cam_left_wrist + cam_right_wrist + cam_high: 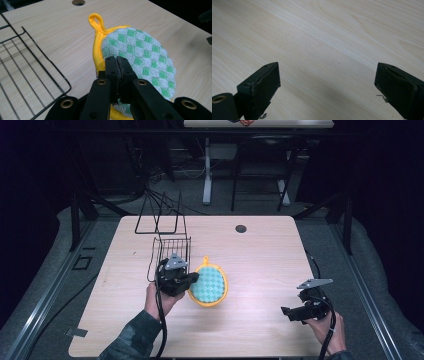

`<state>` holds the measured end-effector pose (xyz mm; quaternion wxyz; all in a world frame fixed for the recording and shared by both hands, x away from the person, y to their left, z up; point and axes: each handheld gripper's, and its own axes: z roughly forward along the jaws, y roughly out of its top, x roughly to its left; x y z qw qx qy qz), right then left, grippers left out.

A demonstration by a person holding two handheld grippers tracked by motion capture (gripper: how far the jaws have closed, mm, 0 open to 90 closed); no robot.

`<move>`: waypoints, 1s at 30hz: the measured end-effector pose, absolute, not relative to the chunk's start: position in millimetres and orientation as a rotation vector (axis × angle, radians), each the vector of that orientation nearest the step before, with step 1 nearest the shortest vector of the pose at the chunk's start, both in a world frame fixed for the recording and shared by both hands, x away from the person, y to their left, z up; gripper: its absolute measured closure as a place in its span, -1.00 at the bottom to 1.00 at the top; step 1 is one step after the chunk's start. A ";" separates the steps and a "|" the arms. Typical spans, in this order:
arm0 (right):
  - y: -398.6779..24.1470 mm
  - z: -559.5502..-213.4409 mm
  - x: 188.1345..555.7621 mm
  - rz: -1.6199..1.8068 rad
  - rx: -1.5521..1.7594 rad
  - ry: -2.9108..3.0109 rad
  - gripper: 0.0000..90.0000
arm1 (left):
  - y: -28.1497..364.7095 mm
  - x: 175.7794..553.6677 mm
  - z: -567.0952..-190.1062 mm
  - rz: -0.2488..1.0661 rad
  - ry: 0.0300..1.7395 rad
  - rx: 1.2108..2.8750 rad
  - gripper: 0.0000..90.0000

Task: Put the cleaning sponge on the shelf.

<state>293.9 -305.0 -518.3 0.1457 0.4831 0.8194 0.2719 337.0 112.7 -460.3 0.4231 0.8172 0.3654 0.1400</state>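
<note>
The left claw [117, 65] is pinched shut on the edge of the potholder [140, 52] beside the wire rack [170, 251] on the desk [260, 265]. Such a thin grip could slip, dropping it. The right claw [328, 85] waits wide open, empty.

**Green checks, yellow trim, pale wood**

The pot holder [140, 53] shows a checkerboard of bright green squares on whitish-grey weave, edged all round in strong yellow, with a yellow loop at its top. Beside it the wire basket [172, 251] is plain black, thin lines only. Both tools are black, the left tool [117, 65] with brass-coloured rivets, the right tool [328, 90] dull and dark. The table [260, 265] is light wood with fine grain streaks.
</note>
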 end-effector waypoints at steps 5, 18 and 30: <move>-304.5 -519.0 294.2 0.784 1.387 2.360 -0.87 | 126.8 340.3 -459.6 0.370 0.947 2.021 0.97; -304.4 -519.0 294.7 0.777 1.385 2.363 -0.87 | 160.6 347.7 -458.9 0.422 1.018 1.978 0.97; -304.0 -520.0 295.8 0.779 1.386 2.372 -0.87 | 191.1 357.7 -462.3 0.469 1.075 1.930 0.97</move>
